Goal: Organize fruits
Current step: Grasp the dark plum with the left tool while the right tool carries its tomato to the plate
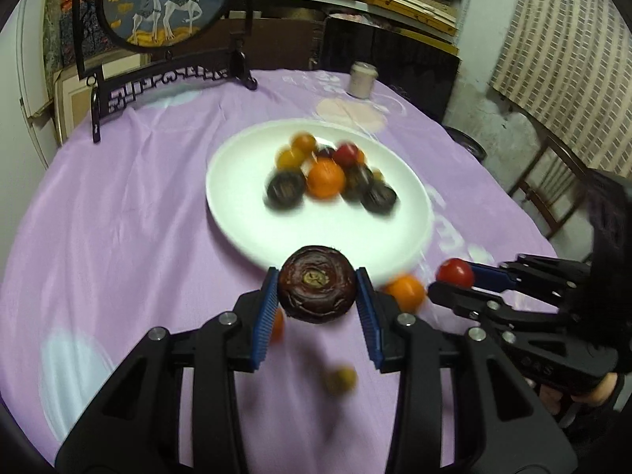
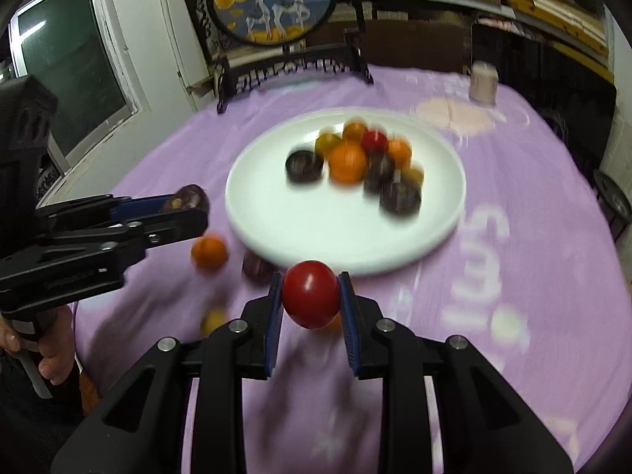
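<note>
On a round table draped in a lilac tablecloth (image 1: pixel 130 213), the left gripper (image 1: pixel 316 294) is pinching a dark purple mangosteen (image 1: pixel 316 290) between its blue-padded fingers (image 1: pixel 266 316), holding it clear of the cloth just in front of the near rim of a white plate (image 1: pixel 237 181). Beside it, the right gripper (image 2: pixel 311 296) is clamping a red tomato (image 2: pixel 311 294) between its own blue fingers (image 2: pixel 347 308), likewise raised near the plate's front edge; in the left wrist view the same tomato is showing at the tip of the right tool, just right of a loose orange (image 1: pixel 407 290) lying on the cloth.

Across the plate, a blurred heap of fruit is sitting slightly right of centre: a large orange (image 2: pixel 347 162) in the middle, dark mangosteens around its front and sides, smaller orange and yellow fruits and a red one behind. Exact counts are lost to motion blur.

Off the plate, more pieces are waiting on the cloth near the grippers: an orange fruit (image 2: pixel 209 252), a dark fruit (image 2: pixel 256 268) touching or nearly touching the plate's rim, and a small yellowish fruit (image 2: pixel 213 320) closer to the camera.

Behind the plate, a round painted screen (image 2: pixel 272 0) showing white deer is standing in a black carved frame at the table's far edge, and a pale lidded jar (image 2: pixel 484 81) is standing well apart to the right. Shelves of stacked boards are filling the back wall.
</note>
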{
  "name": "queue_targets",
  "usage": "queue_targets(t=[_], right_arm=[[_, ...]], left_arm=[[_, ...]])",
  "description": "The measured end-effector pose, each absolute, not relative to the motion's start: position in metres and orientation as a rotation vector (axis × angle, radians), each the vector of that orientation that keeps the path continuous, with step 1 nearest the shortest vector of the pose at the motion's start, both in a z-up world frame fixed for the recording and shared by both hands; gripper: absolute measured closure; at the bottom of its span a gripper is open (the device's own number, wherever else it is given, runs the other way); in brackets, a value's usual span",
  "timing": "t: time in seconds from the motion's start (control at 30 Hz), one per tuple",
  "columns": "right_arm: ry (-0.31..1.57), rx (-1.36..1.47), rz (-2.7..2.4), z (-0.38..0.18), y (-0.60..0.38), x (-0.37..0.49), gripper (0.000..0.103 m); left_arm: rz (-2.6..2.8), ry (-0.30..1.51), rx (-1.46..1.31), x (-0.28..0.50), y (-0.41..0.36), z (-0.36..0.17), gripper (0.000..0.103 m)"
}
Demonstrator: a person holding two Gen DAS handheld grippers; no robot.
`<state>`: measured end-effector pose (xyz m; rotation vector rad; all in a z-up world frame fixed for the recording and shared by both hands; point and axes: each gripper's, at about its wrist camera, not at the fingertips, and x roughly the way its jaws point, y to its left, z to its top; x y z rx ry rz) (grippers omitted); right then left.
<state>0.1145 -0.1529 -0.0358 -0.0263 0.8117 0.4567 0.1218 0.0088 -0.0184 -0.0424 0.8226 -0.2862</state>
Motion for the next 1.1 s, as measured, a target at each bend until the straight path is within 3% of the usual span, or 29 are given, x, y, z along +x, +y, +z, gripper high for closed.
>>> queue_targets(t=[0.27, 0.6, 0.63, 0.7, 1.1], right_arm=[[0.865, -0.029, 0.43, -0.03, -0.126, 0.216, 0.075], [0.921, -0.035, 0.439, -0.058, -0.115, 0.239, 0.075], [0.916, -0.044, 0.435, -0.058, -0.114, 0.24, 0.073], [0.906, -0.052, 0.425, -0.058, -0.114, 0.238, 0.066], [0.788, -0.051, 0.464, -0.026, -0.144, 0.108, 0.052]], left_arm=[[-0.184, 0.857, -0.124, 0.239, 0.021, -0.009, 0.064], [-0.198, 0.906, -0.143, 0.263, 0.022, -0.033, 0.063], [-0.199, 0.899, -0.137, 0.263, 0.021, -0.032, 0.061], [-0.192, 0.876, -0.137, 0.258, 0.022, -0.028, 0.048], [-0.232, 0.755, -0.11, 0.122, 0.021, -0.006, 0.046]])
